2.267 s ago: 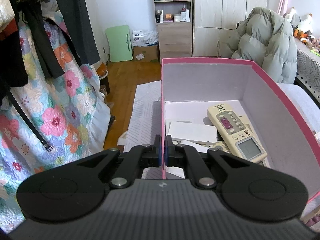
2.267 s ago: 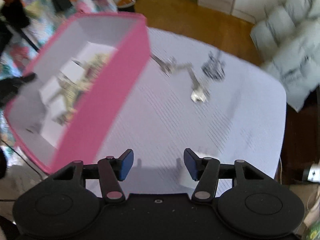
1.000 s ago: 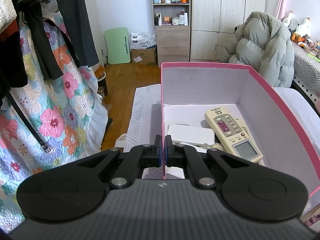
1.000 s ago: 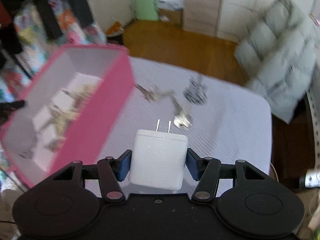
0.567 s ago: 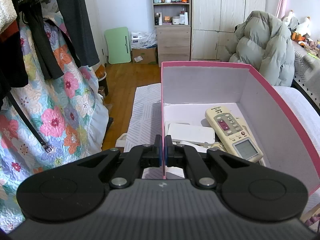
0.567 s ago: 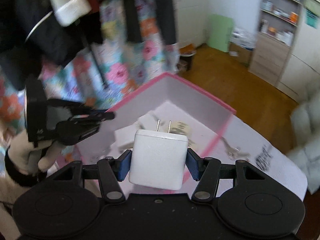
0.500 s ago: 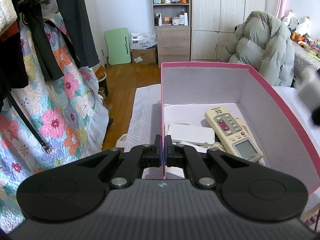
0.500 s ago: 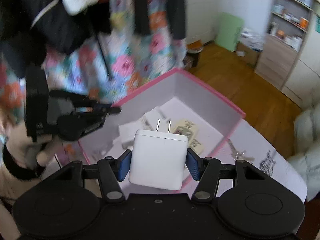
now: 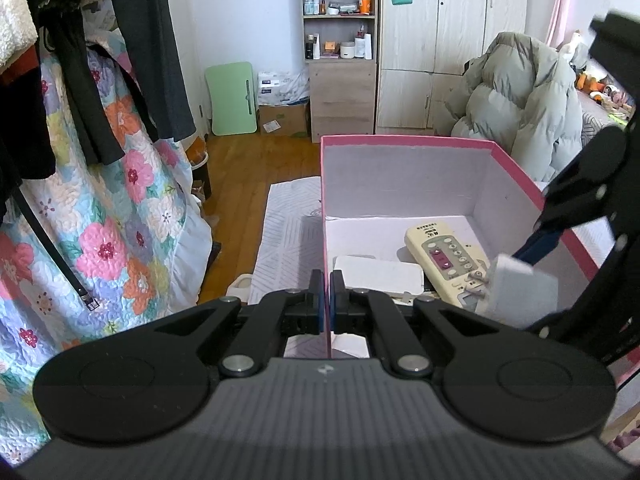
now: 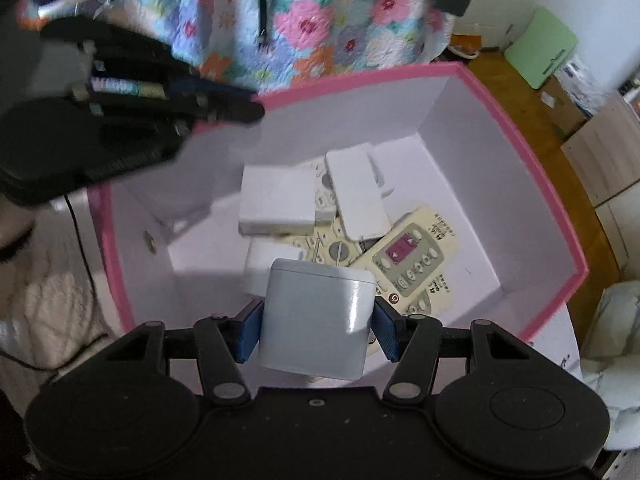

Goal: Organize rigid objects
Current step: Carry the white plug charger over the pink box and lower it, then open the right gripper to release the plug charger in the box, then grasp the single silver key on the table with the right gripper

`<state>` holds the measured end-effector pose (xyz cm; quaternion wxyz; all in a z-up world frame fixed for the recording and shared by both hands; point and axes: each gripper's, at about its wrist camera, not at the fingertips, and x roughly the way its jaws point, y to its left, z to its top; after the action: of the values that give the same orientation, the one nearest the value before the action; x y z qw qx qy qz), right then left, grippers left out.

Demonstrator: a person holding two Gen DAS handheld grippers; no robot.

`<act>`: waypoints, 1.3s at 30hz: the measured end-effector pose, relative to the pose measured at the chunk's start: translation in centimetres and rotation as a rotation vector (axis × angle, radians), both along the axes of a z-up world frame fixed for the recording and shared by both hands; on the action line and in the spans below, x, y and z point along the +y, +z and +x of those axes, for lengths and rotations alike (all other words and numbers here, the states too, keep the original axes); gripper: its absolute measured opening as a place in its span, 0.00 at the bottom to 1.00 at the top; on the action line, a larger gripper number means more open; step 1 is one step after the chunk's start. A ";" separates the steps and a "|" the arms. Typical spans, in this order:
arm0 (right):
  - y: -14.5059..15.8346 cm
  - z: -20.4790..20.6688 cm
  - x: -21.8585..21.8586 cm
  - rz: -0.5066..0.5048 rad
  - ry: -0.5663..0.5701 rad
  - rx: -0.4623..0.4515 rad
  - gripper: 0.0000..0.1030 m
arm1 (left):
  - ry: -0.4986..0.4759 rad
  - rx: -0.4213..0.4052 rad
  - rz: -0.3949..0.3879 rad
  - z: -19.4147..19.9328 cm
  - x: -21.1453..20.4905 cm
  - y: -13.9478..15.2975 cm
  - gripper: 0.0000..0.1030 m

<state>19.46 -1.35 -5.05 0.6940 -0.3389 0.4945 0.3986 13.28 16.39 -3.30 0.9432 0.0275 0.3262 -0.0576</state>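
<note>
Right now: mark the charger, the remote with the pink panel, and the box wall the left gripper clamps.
white charger (image 10: 316,320), right wrist view, front face.
remote (image 10: 404,256), right wrist view, button panel.
pink box (image 9: 329,280), left wrist view, near wall edge.

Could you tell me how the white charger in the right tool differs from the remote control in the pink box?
The charger is a plain white block with two metal prongs; the remote control is long, cream and covered in buttons. The charger is held above the box by the right tool; the remote lies on the things inside. Both are rigid plastic.
</note>
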 end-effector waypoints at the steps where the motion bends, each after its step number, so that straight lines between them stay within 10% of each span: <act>1: -0.3 -0.1 0.1 -0.012 0.013 0.011 0.60 | 0.000 0.001 -0.003 0.0 0.1 0.0 0.02; 10: -2.9 -1.5 0.0 -0.115 0.140 -0.011 0.61 | -0.002 0.005 -0.014 0.2 0.4 0.1 0.02; 15: -1.3 -0.8 -1.4 0.006 0.108 0.029 0.60 | 0.002 0.000 -0.006 0.2 0.3 0.1 0.02; 27: 5.3 2.8 -12.3 0.159 -0.216 -0.358 0.65 | 0.003 0.001 -0.002 0.1 0.2 -0.3 0.02; 39: -1.9 10.4 -23.1 0.242 -0.743 -0.017 0.62 | 0.013 -0.004 0.006 0.1 -0.2 -0.1 0.02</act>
<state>29.91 -24.46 -6.92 0.8301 -0.0558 0.5271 0.1728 13.35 16.20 -3.37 0.9441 0.0282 0.3246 -0.0503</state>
